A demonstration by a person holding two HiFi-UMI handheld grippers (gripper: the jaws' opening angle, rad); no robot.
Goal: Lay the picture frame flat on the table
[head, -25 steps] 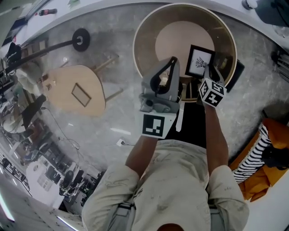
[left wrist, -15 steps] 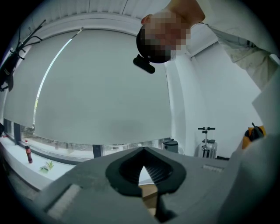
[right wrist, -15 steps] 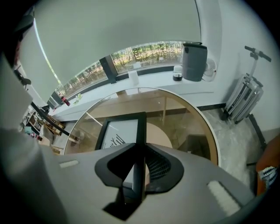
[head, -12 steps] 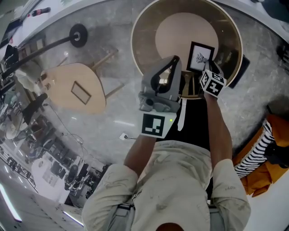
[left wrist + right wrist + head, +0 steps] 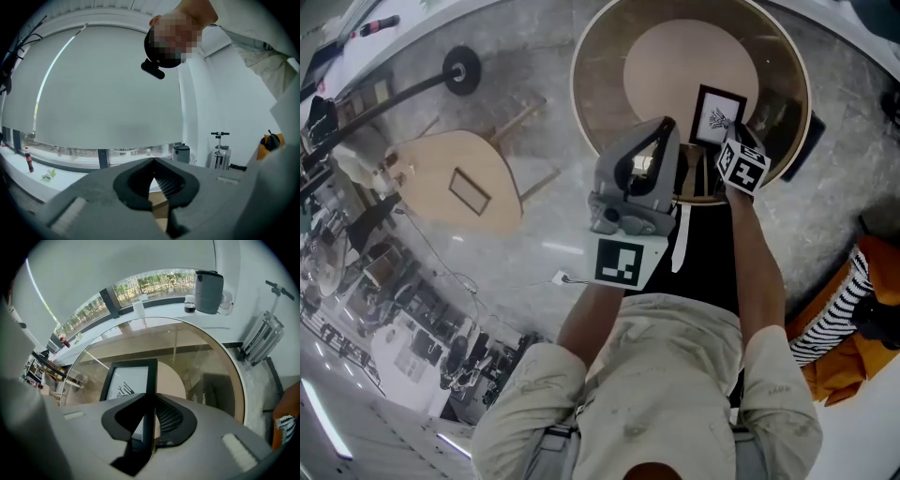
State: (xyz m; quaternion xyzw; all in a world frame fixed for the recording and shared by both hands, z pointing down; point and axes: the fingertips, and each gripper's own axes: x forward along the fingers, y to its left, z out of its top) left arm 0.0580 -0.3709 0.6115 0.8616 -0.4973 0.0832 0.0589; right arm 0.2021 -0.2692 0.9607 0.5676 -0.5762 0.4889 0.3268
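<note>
At the far left a wooden stool [image 5: 455, 192] is standing on the floor, well apart from the work. Next along, the left gripper [image 5: 664, 126] is hanging over the near edge of the round glass table [image 5: 600, 103], pointing roughly level. Its jaws are resting together with nothing between them, so it is taking no part in the hold. It is sitting slightly lower than a second ago.

To its right, the picture frame [image 5: 717, 115] is hovering over the glass, right of the table's middle, leaning back rather than standing upright. The right gripper [image 5: 150, 397] is pointing steeply down and clamping one long black border of the frame, its jaws partly closed on that edge and not loosening. Over the last second this gripper has been sinking toward the tabletop and tipping further, carrying the frame with it. That suggests the lay-down is well under way. Whether the frame's lower edge is touching the glass, I cannot tell. It is not lying flat yet, so the release is still to come. At the far right an orange bag [image 5: 844, 361] is lying on the floor.
</note>
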